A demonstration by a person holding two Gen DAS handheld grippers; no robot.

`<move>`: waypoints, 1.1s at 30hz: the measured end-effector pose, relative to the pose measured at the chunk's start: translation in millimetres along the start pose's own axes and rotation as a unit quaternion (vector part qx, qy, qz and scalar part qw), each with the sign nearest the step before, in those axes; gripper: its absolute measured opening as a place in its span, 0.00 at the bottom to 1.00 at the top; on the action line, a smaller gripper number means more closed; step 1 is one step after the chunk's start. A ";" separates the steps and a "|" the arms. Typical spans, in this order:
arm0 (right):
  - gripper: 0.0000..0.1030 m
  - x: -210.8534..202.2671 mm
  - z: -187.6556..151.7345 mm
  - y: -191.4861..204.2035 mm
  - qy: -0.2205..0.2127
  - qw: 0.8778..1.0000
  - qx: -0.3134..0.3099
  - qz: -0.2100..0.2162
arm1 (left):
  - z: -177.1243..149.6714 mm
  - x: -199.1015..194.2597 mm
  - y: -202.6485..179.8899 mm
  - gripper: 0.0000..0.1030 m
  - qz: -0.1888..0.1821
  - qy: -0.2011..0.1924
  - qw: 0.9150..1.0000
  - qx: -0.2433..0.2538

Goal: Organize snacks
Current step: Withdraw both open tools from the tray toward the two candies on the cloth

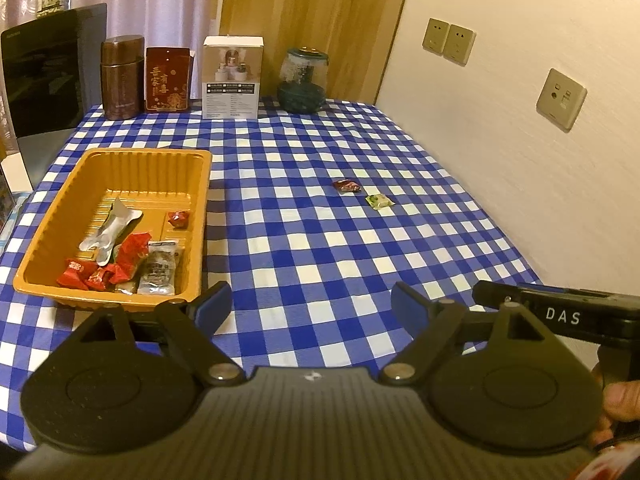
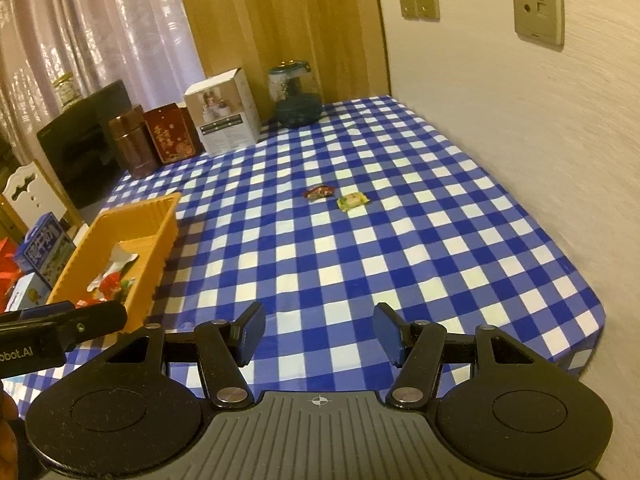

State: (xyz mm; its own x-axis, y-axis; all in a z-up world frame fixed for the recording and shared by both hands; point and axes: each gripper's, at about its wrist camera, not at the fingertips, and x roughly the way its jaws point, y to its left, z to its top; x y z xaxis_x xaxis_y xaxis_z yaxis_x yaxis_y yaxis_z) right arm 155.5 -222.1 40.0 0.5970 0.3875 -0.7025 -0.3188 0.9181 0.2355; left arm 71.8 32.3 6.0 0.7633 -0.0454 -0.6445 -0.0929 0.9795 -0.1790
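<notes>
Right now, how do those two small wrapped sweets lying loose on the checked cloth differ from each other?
The dark red wrapped sweet is deep red and crinkled, while the pale green-and-cream wrapped sweet is light and looks flatter. The red one lies nearer the orange plastic tray, the pale one nearer the wall. Both are small, lie close together, and are outside the tray.

checked table (image 1: 320, 248), orange tray (image 1: 48, 276), two sweets (image 1: 347, 186)

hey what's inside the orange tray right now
The orange tray holds several red-wrapped candies, a silver wrapper and clear packets. Anything beneath that pile is covered.
</notes>
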 end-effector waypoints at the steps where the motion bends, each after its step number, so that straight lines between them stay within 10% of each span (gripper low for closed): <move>1: 0.58 0.2 0.0 -1.4 0.000 1.000 0.002 0.000 | 0.3 1.2 -0.8 0.83 -0.001 0.000 1.000 0.001; 33: 0.58 92.2 46.1 -41.7 -0.011 0.999 0.041 0.008 | 55.0 108.9 -5.2 0.84 -0.014 0.016 1.000 0.021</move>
State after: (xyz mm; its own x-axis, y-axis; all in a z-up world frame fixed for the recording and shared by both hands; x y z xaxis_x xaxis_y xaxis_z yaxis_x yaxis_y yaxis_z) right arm 257.8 -220.8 -3.6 0.6084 0.4031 -0.6837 -0.2671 0.9152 0.3019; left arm 190.6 33.1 -22.4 0.7440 -0.0778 -0.6637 -0.0447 0.9852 -0.1657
